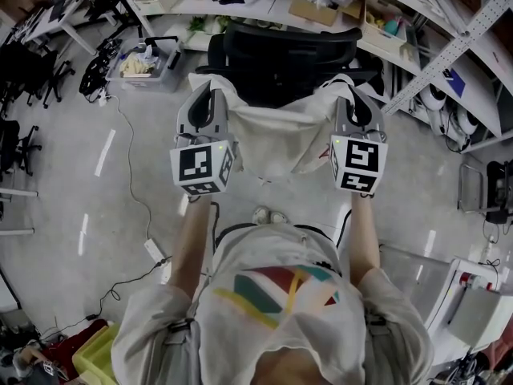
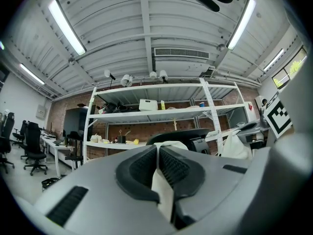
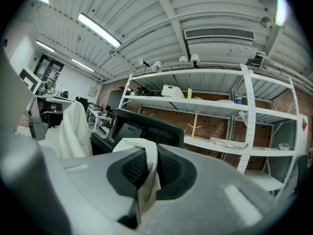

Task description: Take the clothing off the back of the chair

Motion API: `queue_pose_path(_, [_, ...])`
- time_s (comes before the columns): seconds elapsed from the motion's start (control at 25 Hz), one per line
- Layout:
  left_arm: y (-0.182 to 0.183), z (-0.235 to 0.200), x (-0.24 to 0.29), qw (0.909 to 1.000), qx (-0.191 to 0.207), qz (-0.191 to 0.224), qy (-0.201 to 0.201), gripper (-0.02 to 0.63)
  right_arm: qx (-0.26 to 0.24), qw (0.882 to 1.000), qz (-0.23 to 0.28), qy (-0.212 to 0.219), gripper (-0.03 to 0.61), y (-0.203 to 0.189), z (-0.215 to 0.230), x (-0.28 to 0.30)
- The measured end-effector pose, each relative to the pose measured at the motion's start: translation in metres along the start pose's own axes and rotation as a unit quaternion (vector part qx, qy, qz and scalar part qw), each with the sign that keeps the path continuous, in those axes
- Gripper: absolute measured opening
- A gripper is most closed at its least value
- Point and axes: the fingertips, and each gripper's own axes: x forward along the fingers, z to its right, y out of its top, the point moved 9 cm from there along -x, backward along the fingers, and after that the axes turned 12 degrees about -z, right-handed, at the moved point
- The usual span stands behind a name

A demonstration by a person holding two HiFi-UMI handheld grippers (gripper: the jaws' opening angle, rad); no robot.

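- Left gripper (image 1: 208,96) and right gripper (image 1: 353,96) are each clamped tight on a top corner of the white garment (image 1: 272,131).
- The garment spans sideways between them, on the near side of the chair (image 1: 280,50) back, with both hands equally close.

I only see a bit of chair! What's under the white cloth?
The black chair shows its top beyond the white cloth, which the left gripper and right gripper pinch. Its seat and lower back are covered.
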Motion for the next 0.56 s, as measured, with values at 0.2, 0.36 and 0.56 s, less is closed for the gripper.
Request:
queue_pose_path(0.2, [-0.0013,-0.0026,-0.0002,1.0,-0.002,-0.002,0.0,0.016,-0.002,1.0,-0.001,-0.001,0.006,0.0006,-0.0022,0.0011])
queue_pose_path(0.36, [-0.002,-0.0013,-0.0007,1.0,-0.001,-0.004,0.0,0.015,0.002,1.0,-0.001,-0.001,0.007,0.0005,-0.0012,-0.0004])
queue_pose_path(0.56, [-0.0038,-0.0022,0.0001,1.0,-0.003,-0.005,0.002,0.015,-0.001,1.0,-0.004,-0.006,0.006,-0.0028,0.002,0.0011])
